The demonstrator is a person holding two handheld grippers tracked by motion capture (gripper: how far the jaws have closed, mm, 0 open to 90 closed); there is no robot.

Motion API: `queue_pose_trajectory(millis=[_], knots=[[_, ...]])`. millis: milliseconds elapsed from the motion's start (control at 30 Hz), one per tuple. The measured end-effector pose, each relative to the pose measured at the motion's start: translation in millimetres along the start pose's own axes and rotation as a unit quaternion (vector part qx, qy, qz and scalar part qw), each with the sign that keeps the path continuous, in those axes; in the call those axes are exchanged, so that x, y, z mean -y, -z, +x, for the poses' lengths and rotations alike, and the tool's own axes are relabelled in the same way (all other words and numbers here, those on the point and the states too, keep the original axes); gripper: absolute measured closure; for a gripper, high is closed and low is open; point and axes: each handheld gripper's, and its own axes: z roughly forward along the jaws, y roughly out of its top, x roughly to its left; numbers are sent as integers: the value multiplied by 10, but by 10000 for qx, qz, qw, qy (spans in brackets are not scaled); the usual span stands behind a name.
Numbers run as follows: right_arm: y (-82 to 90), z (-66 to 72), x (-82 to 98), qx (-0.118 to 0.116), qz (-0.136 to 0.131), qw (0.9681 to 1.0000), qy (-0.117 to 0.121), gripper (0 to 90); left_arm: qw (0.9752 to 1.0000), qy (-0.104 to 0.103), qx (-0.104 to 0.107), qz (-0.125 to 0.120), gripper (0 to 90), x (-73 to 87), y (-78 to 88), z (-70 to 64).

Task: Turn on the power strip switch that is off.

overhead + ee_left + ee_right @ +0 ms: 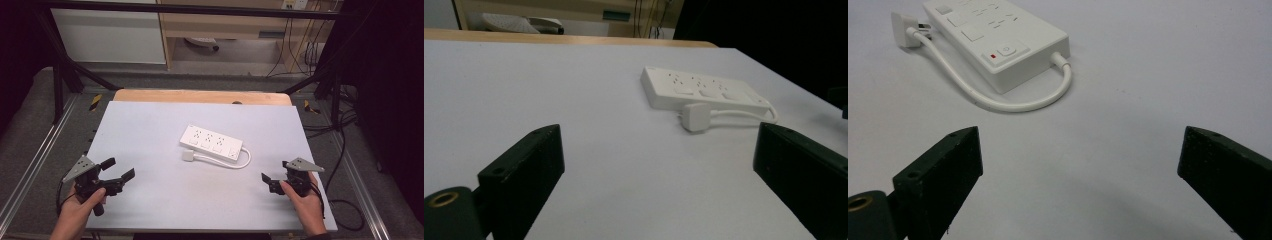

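Power strip (211,142): we see it mid-table, its cord looped, its plug (188,156) beside it.
Left gripper (120,169): wide, holding nothing.
Right gripper (275,171): wide, holding nothing.

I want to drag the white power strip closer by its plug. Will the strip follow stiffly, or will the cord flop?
The cord already lies in a loose curve, so it probably flexes before pulling. The power strip is flat and broad, so it should slide, not tip. Its smooth casing on the smooth table may slip easily.
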Motion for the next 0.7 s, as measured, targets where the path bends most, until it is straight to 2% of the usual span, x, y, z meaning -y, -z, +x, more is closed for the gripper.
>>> queue_pose_trajectory(millis=[133, 267, 333, 400, 467, 533, 633, 700], knots=[[-4, 11, -2, -23, 30, 10000, 46, 45, 10000, -38, 3, 25, 66, -67, -58, -30], [-12, 11, -16, -48, 69, 9999, 57, 45, 9998, -127, -99, 86, 66, -125, -119, -27], [-7, 5, -24, -31, 4, 10000, 15, 41, 9998, -158, -87, 105, 66, -141, -133, -29], [-14, 12, -21, -46, 48, 10000, 43, 41, 9998, -161, -41, 120, 63, -182, -171, -46], [-22, 31, -24, -67, 90, 9999, 102, 41, 9995, -229, 27, 198, 60, -231, -276, -122], [-30, 56, -31, -83, 98, 9998, 144, 41, 9995, -195, 154, 206, 62, -253, -357, -182], [-30, 91, -29, -101, 136, 9996, 225, 41, 9986, -372, 219, 307, 61, -292, -479, -281], [-27, 100, -27, -112, 147, 9995, 263, 41, 9983, -413, 238, 329, 63, -308, -516, -310]])
